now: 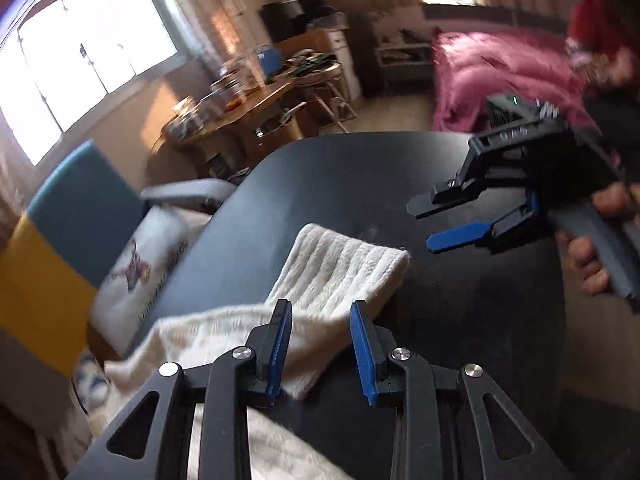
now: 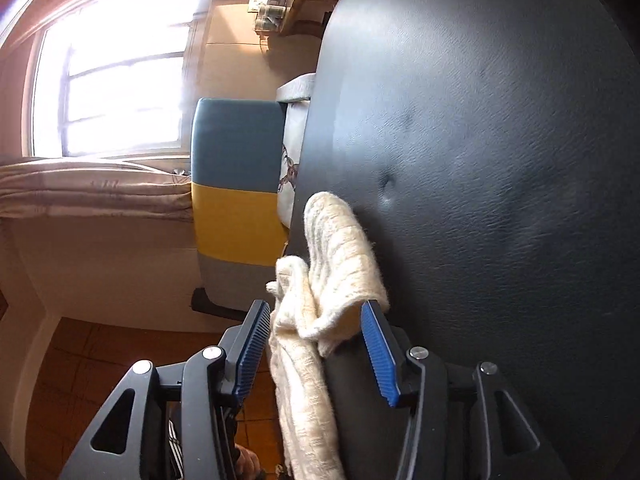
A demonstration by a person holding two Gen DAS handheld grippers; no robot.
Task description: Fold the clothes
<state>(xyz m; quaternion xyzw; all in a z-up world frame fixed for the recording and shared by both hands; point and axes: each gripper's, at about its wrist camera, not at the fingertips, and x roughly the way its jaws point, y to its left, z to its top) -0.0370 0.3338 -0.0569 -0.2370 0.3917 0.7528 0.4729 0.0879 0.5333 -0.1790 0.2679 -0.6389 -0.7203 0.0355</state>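
Fluffy ribbed cloth (image 1: 340, 264), matt grained tabletop (image 2: 500, 140)

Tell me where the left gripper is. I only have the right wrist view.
Observer: The left gripper is over the white cloth, near the edge of the black table.
Operator: Is it gripping the cloth?
Observer: No, its jaws stand apart with nothing pinched.
Operator: How does my right gripper look from there?
Observer: The right gripper is open above bare table, just past the cloth's far corner, with a hand on its handle.
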